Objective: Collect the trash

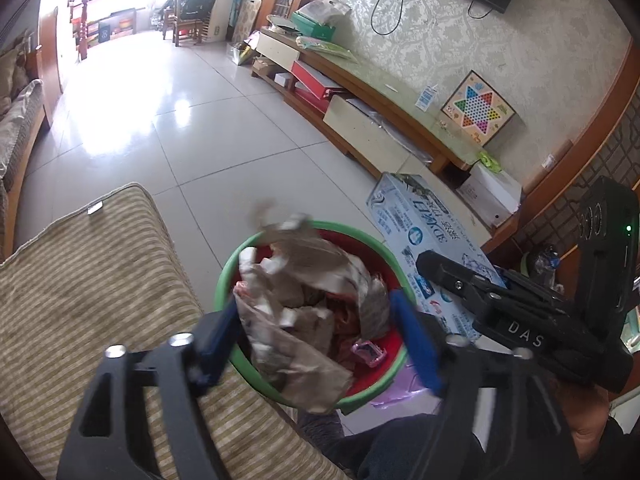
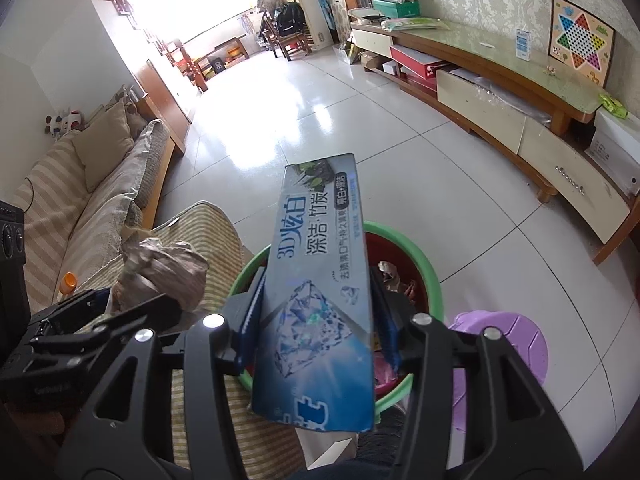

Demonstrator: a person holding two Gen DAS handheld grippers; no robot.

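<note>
Two grippers are recorded, one per hand.

Left gripper [image 1: 316, 332]: its blue fingers [image 1: 416, 344] are set wide apart over the bin, with one crumpled brownish paper bag [image 1: 288, 336] seen between them. Whether the bag is pinched or free of the pads cannot be told from the left wrist view; in the right wrist view the same bag [image 2: 168, 268] is seen bunched at the tip of that gripper.

Right gripper [image 2: 320, 320]: one toothpaste box [image 2: 320, 300], blue with white Chinese lettering and a diamond graphic, is clamped between its two blue fingers [image 2: 252, 320]. The box is held lengthwise, tilted, above the bin; in the left wrist view it [image 1: 420, 232] is seen beside the bin's far right rim.

One waste bin [image 1: 224, 280]: round, green-rimmed and red-lined, standing on the tiled floor [image 1: 200, 120] just beside a striped cushion [image 1: 100, 280]. It is filled with crumpled paper and wrappers, too jumbled to be counted; one small pink packet [image 1: 370, 354] is distinguishable near the front.

One purple plastic stool [image 2: 516, 340] is placed beside the bin.

One long wooden TV cabinet [image 2: 500, 76] is set along the wall, bearing one Chinese checkers board [image 2: 580, 40] propped upright and one small blue-and-white carton [image 2: 522, 44].

One sofa [image 2: 104, 184] is noted opposite.
</note>
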